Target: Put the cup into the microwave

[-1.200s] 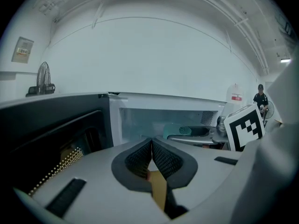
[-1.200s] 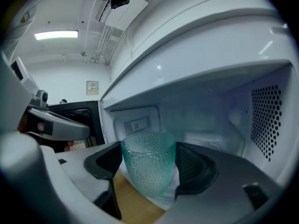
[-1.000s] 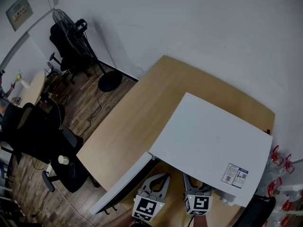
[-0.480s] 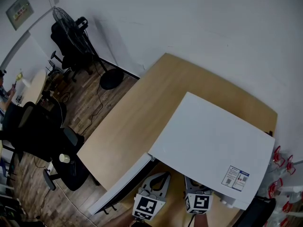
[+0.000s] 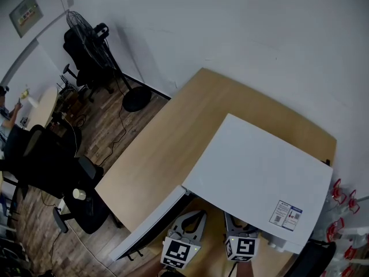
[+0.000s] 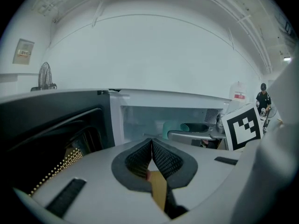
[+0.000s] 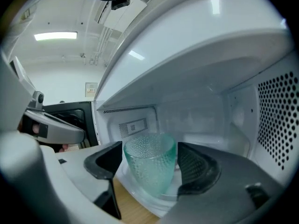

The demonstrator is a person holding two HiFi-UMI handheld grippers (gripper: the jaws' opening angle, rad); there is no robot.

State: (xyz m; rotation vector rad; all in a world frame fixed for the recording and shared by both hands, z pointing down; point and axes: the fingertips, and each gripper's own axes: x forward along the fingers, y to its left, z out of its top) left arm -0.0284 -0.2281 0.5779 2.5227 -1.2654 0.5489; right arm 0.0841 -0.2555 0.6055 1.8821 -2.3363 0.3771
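Observation:
A clear teal dimpled cup stands upright on the glass turntable, just inside the front of the white microwave. My right gripper reaches into the cavity with its pads against the cup's two sides, shut on it. The microwave door hangs open to the left. My left gripper waits shut and empty in front of the open door. From the left gripper view the cup shows as a teal patch inside the cavity. In the head view both grippers, left and right, sit under the microwave's front edge.
The microwave stands on a light wooden table against a white wall. On the floor at left are a standing fan and black office chairs, one with a paper cup on it. Red-capped bottles stand at right.

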